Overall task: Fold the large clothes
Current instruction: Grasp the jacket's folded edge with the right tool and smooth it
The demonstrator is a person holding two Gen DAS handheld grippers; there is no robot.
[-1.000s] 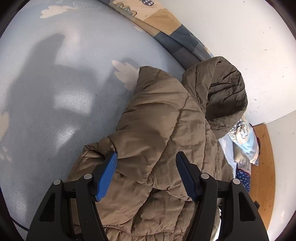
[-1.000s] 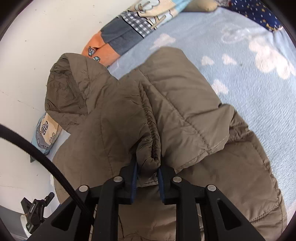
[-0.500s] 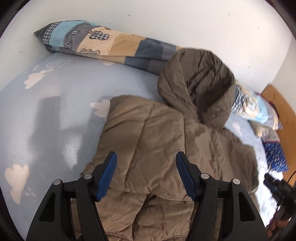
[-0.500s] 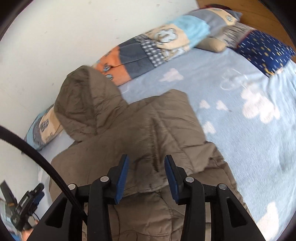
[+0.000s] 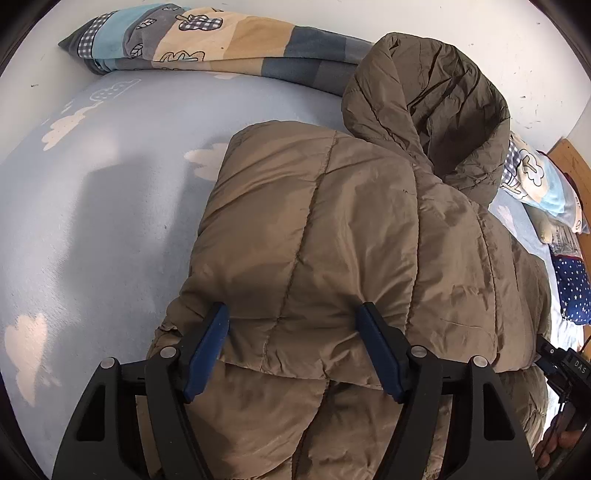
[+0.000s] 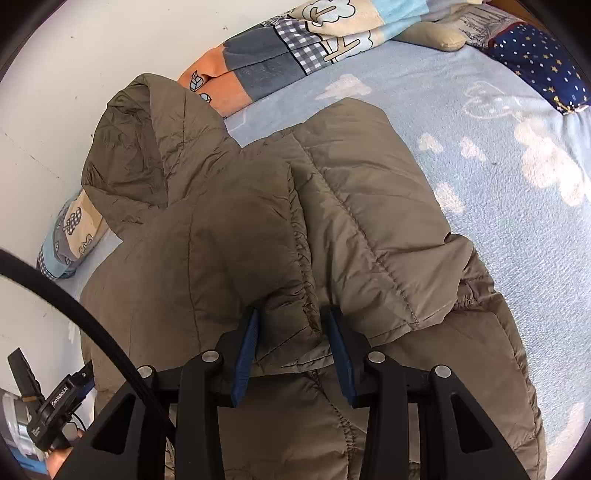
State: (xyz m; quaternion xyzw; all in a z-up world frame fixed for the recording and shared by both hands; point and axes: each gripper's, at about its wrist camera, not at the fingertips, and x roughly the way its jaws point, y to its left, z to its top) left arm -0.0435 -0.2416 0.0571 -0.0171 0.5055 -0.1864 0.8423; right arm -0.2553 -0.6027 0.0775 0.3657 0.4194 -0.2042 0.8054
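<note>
Brown puffer jacket [image 5: 332,240] lies folded on the cloud-print bed [image 5: 92,221]; left gripper [image 5: 291,321] fingers spreading wide above it, right gripper [image 6: 291,326] fingers parted around a seam fold, no pinch; "CenRobot.AI" on a device [image 6: 55,406] beside the bed

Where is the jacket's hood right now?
The hood lies at the far end of the brown jacket, propped against the white wall, upper right in the left wrist view and overlapping the patchwork pillow.

The left tool [image 5: 291,347] is pointing steeply downward, its jaws opening wide. The right tool [image 6: 291,347] is angling downward too, its blue pads [image 6: 245,354] standing moderately apart, gripping nothing.
</note>
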